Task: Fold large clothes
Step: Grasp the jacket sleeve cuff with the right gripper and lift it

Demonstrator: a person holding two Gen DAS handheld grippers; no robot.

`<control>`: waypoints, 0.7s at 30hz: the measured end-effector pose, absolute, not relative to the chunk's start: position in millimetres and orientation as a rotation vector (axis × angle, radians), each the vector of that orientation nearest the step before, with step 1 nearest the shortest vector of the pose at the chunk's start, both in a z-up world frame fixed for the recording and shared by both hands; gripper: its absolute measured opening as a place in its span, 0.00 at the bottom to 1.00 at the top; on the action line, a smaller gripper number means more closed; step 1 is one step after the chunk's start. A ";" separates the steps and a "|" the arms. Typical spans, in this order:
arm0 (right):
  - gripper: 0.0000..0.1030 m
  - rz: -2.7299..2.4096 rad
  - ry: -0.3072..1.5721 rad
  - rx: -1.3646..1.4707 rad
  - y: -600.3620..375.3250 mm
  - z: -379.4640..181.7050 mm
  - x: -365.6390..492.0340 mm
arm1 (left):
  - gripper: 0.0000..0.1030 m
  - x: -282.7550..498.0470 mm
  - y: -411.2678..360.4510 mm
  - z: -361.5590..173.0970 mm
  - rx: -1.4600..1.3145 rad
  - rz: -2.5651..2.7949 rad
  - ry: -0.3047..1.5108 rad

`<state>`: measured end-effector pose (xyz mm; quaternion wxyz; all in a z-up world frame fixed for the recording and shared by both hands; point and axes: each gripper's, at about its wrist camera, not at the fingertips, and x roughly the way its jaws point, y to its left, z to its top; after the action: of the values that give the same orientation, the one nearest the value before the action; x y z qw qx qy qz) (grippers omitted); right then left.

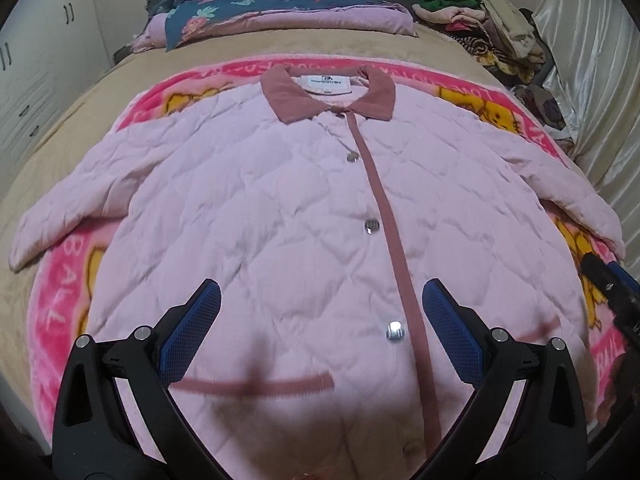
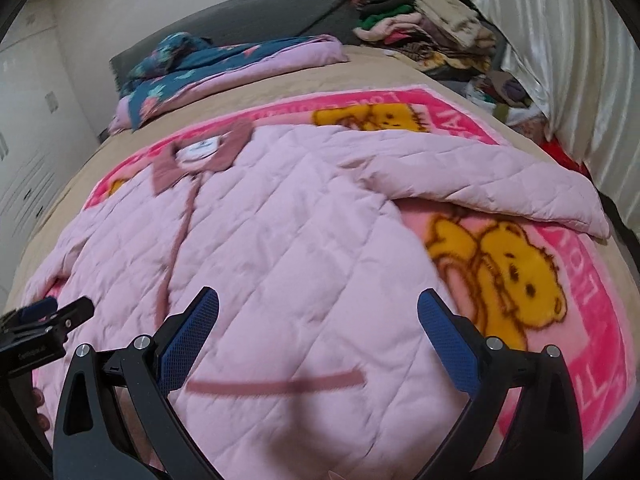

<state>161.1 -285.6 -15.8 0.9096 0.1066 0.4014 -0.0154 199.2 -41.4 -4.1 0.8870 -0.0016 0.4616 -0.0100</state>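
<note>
Your pink quilted jacket (image 1: 280, 208) lies face up and spread flat on the pink bear-print blanket (image 1: 60, 304), which covers the near part of the tan bedspread (image 1: 52, 128). Its rose collar (image 1: 328, 96) points away from you, both sleeves are splayed out from the body, and the rose placket (image 1: 384, 208) with its metal snaps (image 1: 372, 226) runs straight down from the collar.

Your left gripper (image 1: 322, 334) hovers over the lower front of the jacket, jaws spread wide and empty, straddling the placket. Your right gripper (image 2: 318, 340) hangs over the jacket's right side, just above the pocket trim (image 2: 276, 384), also wide open and holding nothing.

Expect the jacket to behave like a light, puffy duvet: diamond-stitched padding, soft and springy, with a smooth shell that looks likely to slide between the ribbed blue pads (image 1: 192, 332). A thin pinch of shell alone will probably slip, so take a full bite through both layers. The best holds, judging from here, are the right sleeve (image 2: 500, 176) near its cuff and the shoulder seam beside the collar, where the edges are firmer. The fleecy blanket under the jacket should grip it somewhat, so lift rather than drag. The padding may spring back open after a fold.
</note>
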 end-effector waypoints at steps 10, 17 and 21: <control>0.96 -0.204 0.842 0.345 -360.6 -38.2 207.5 | 0.92 250.2 -44.4 -9.9 -0.085 -0.025 0.986; 0.96 -0.383 0.871 0.477 -440.0 -67.1 225.4 | 0.92 273.6 -48.1 -17.4 -0.075 -0.025 0.996; 0.96 -0.442 0.891 0.602 -487.2 -87.1 229.0 | 0.92 285.1 -50.9 -27.3 -0.060 -0.018 1.021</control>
<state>229.0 -487.2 -87.1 0.8356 0.2844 0.4210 -0.2089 285.1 -50.9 -27.3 0.8721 -0.0289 0.4884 -0.0084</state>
